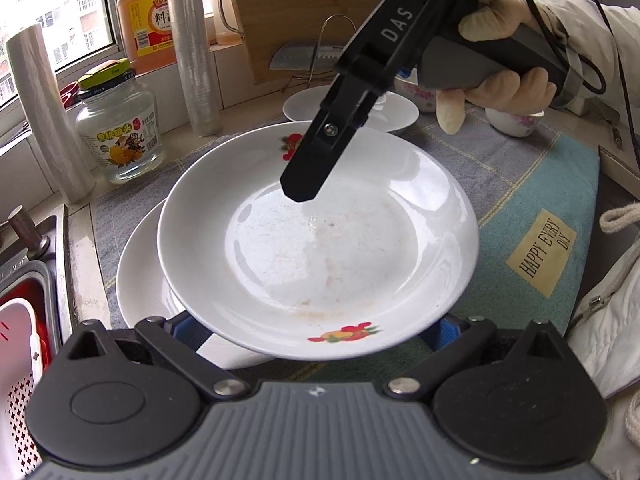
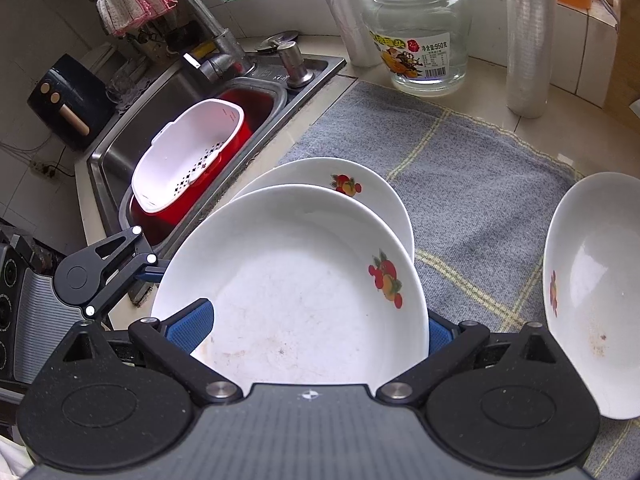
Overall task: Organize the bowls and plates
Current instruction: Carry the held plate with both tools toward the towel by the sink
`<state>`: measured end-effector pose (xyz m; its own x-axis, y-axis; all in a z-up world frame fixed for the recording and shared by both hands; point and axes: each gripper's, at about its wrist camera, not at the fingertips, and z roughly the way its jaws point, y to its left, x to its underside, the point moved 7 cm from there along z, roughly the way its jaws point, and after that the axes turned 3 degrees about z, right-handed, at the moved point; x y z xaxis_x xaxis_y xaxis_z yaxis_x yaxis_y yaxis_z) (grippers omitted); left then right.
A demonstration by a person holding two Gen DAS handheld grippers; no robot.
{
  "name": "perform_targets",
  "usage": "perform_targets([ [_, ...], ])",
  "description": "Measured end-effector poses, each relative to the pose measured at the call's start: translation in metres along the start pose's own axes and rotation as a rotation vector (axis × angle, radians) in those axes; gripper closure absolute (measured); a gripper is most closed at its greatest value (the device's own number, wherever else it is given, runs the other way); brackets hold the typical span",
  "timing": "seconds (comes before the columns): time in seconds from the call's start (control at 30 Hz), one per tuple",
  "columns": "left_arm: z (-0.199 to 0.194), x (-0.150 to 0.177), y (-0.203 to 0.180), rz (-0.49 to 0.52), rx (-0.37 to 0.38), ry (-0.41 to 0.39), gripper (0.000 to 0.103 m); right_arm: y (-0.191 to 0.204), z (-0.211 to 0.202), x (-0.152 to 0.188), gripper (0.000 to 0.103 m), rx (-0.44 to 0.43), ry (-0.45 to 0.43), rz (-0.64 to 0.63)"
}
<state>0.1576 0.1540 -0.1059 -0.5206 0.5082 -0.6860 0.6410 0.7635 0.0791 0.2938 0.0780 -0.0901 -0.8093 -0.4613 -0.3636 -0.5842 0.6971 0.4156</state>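
A white plate with fruit decals (image 1: pixel 320 240) lies offset on a second white plate (image 1: pixel 140 280) on the grey mat. My left gripper (image 1: pixel 320 330) is open, its blue pads (image 1: pixel 188 332) hidden under the top plate's near rim. My right gripper (image 1: pixel 300 192) comes down from the upper right over the plate's far side. In the right wrist view this gripper (image 2: pixel 316 316) is open around the top plate (image 2: pixel 296 288): one pad lies over the plate, the other behind its rim. The lower plate (image 2: pixel 320 176) shows behind. The left gripper (image 2: pixel 148 272) touches the plate's left edge.
A third plate (image 2: pixel 592 300) sits on the mat (image 2: pixel 460 184) to the right, with two small bowls (image 1: pixel 512 124) behind it. A glass jar (image 2: pixel 420 40) and film rolls (image 2: pixel 528 40) stand by the window. The sink (image 2: pixel 132 128) holds a red basin with a white strainer (image 2: pixel 188 152).
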Motion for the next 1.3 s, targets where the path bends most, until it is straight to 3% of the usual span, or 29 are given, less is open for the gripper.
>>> perform_targets([
  [0.77,0.016,-0.002,0.02,-0.072,0.032,0.021,0.001,-0.011,0.022,-0.019,0.0,0.045,0.033,-0.012],
  [1.3,0.027,-0.009,0.031,-0.104,0.066,0.11,0.001,-0.01,0.028,-0.022,0.0,0.092,0.046,-0.049],
])
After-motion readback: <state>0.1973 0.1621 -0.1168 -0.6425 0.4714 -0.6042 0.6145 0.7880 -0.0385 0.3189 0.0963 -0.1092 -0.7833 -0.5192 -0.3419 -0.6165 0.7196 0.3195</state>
